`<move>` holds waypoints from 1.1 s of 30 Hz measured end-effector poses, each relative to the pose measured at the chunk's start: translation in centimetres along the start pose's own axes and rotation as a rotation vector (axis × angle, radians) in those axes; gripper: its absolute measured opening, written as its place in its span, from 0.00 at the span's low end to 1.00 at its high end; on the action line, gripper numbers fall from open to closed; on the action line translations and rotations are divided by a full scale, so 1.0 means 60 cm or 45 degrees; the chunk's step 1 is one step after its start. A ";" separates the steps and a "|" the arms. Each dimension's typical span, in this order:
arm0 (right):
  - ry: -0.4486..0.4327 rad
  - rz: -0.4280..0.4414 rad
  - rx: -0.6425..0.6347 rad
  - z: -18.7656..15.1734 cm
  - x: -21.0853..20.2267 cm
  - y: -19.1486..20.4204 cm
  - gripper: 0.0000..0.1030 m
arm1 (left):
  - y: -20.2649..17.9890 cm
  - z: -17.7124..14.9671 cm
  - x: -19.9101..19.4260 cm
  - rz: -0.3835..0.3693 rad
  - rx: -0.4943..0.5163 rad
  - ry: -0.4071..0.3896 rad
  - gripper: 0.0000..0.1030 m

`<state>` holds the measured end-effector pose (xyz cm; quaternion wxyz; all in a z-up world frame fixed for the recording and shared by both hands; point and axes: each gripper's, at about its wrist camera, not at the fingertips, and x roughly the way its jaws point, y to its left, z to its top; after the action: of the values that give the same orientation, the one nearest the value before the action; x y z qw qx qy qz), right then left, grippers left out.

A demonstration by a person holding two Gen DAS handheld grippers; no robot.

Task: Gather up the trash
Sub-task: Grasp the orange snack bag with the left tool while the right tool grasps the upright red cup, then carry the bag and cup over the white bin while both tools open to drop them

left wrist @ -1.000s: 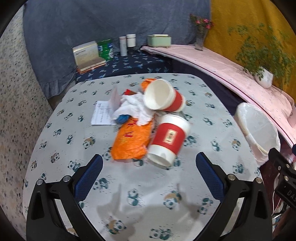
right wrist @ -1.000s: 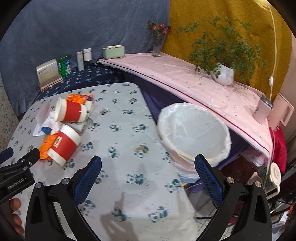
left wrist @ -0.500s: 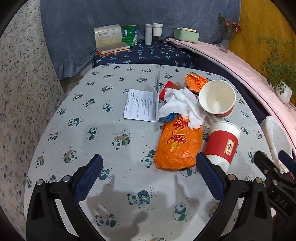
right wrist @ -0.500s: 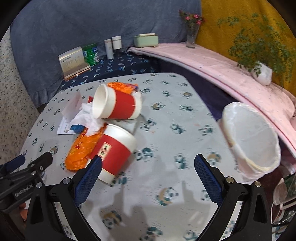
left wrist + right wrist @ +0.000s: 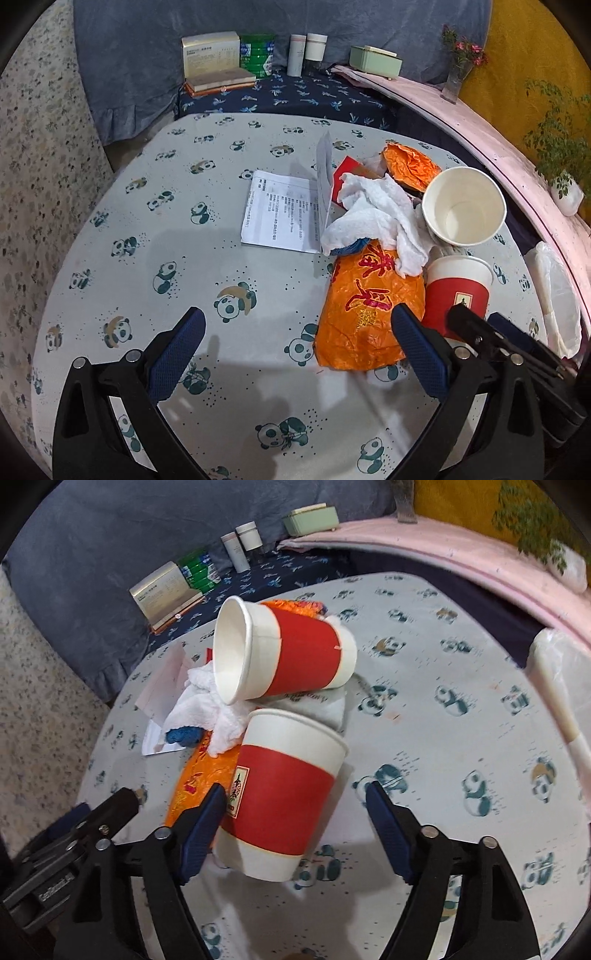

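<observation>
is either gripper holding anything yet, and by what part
Nothing is held. The right gripper is open around the near red cup, not clamped; the left gripper is open over the table.

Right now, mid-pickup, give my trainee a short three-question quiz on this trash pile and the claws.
1. True or false: the right claw has closed on the nearer red-and-white paper cup.
2. What lies draped over the orange plastic snack bag?
A. crumpled white tissue
B. printed paper sheet
C. green tin
3. Fill in: the farther red-and-white paper cup lies on its ____.

Key: 1 false, its blue pads straddle the cup, open. 2 A. 3 side.
</observation>
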<state>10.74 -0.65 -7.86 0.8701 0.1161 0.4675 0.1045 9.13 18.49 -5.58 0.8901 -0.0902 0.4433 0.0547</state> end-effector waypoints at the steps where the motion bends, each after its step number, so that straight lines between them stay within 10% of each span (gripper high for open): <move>1: 0.014 0.005 -0.003 0.000 0.003 0.002 0.61 | 0.000 0.001 0.003 0.001 0.002 0.002 0.93; 20: -0.103 -0.184 -0.018 0.007 -0.065 -0.074 0.54 | -0.067 -0.005 0.070 -0.090 0.085 0.108 0.92; 28: -0.118 -0.232 0.032 0.001 -0.091 -0.118 0.55 | -0.093 -0.025 0.076 -0.149 0.143 0.159 0.29; 33: -0.127 -0.229 0.055 -0.009 -0.109 -0.133 0.55 | -0.109 -0.035 0.041 -0.173 0.161 0.138 0.20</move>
<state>7.34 -10.05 -5.38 0.8955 0.0974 0.4343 0.0099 10.11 11.71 -8.03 0.8704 -0.0664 0.4863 -0.0388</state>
